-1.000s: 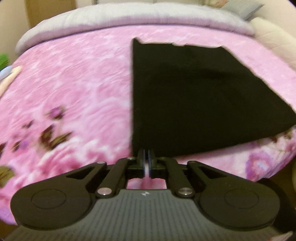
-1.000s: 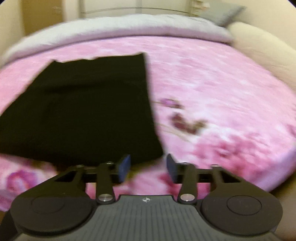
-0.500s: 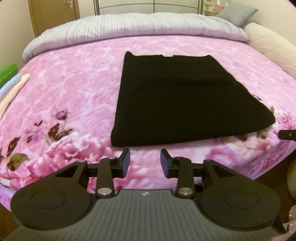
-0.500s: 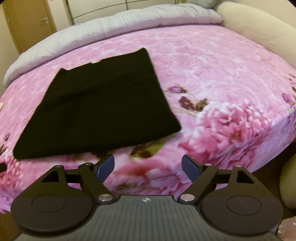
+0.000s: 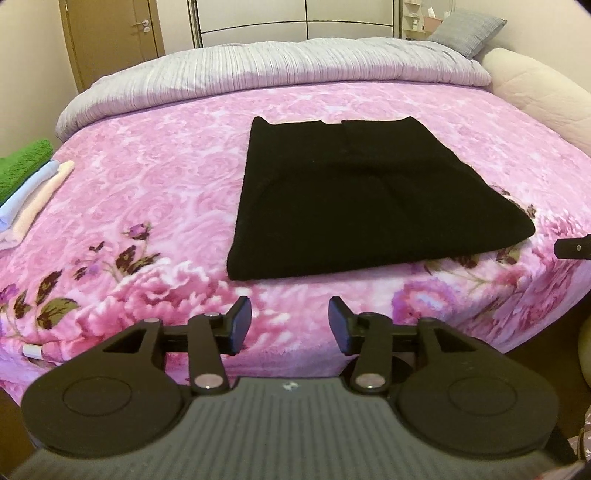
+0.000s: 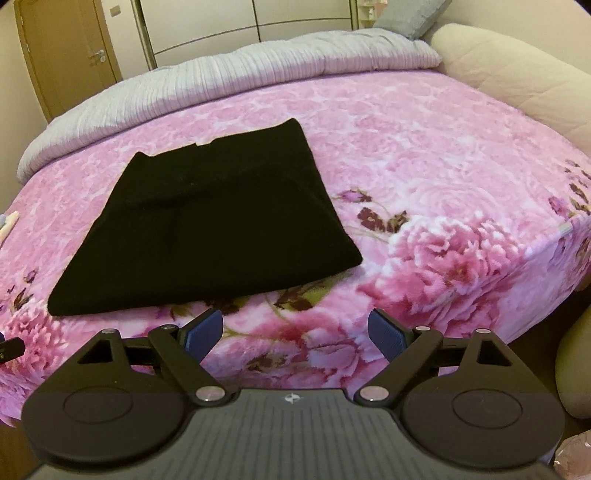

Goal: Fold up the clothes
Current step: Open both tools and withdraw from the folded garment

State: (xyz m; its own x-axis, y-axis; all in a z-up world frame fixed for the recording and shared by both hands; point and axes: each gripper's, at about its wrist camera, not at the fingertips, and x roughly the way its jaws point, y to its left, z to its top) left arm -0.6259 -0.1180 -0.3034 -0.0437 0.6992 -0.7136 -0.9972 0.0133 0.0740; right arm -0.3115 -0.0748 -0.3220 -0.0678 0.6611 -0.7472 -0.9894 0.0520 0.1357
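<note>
A folded black garment [image 5: 354,199] lies flat on the pink flowered blanket [image 5: 155,192] of the bed; the right wrist view shows it [image 6: 210,225] too, left of centre. My left gripper [image 5: 290,325] hovers over the bed's near edge, short of the garment's front left corner, its jaws opening with nothing between them. My right gripper [image 6: 295,332] hangs off the garment's front right corner, jaws wide and still opening, also empty. A tip of the right gripper [image 5: 572,248] shows at the right edge of the left wrist view.
A stack of folded clothes, green, pale blue and peach [image 5: 26,188], sits at the bed's left edge. A rolled grey duvet [image 5: 273,74] lies across the far side, with a grey pillow [image 5: 467,31] and a cream headboard [image 6: 517,81] to the right.
Both grippers let go of the black garment's front edge, opened and drew back and up from it. The garment now lies flat by itself on the bed.
</note>
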